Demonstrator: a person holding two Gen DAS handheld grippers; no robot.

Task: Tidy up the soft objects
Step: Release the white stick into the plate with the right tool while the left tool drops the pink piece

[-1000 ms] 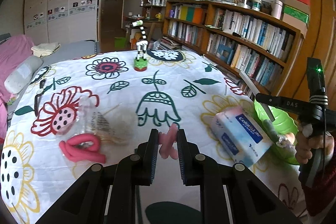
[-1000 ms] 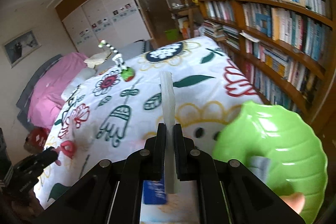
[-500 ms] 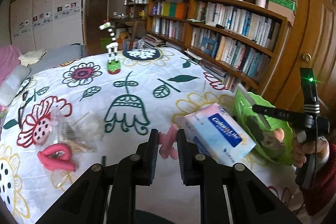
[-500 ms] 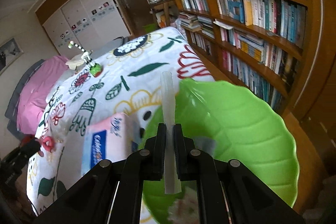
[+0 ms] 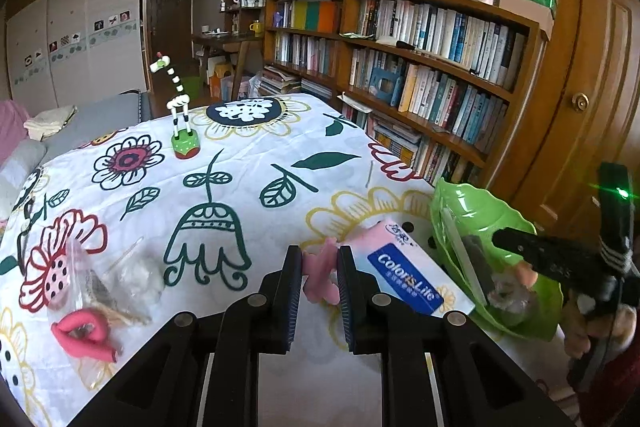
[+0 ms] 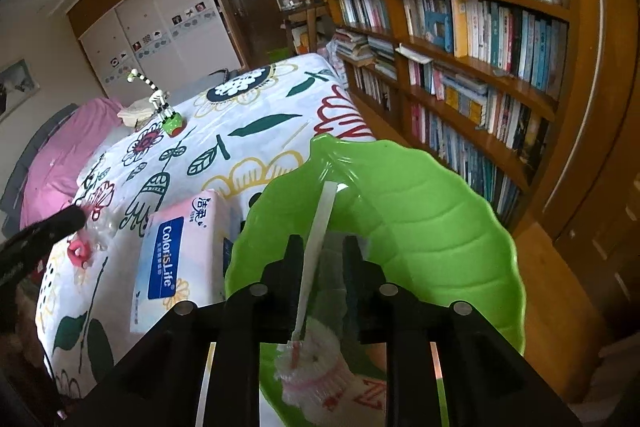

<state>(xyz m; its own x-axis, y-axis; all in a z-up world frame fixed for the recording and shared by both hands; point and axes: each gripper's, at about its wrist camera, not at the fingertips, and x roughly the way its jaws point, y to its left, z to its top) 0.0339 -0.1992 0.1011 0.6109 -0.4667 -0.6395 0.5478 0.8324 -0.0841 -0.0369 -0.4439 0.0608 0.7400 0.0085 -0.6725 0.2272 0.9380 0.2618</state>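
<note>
The right gripper (image 6: 320, 255) fingers are opening, freeing the white strip (image 6: 316, 247) they pinched a second ago; it now leans into the green leaf bowl (image 6: 420, 211), lower centre. The left gripper (image 5: 319, 279) still pinches a pink soft piece (image 5: 318, 273), bound there next.

Left tongs (image 5: 319, 269) hide much of the pink soft piece (image 5: 318, 277).
</note>
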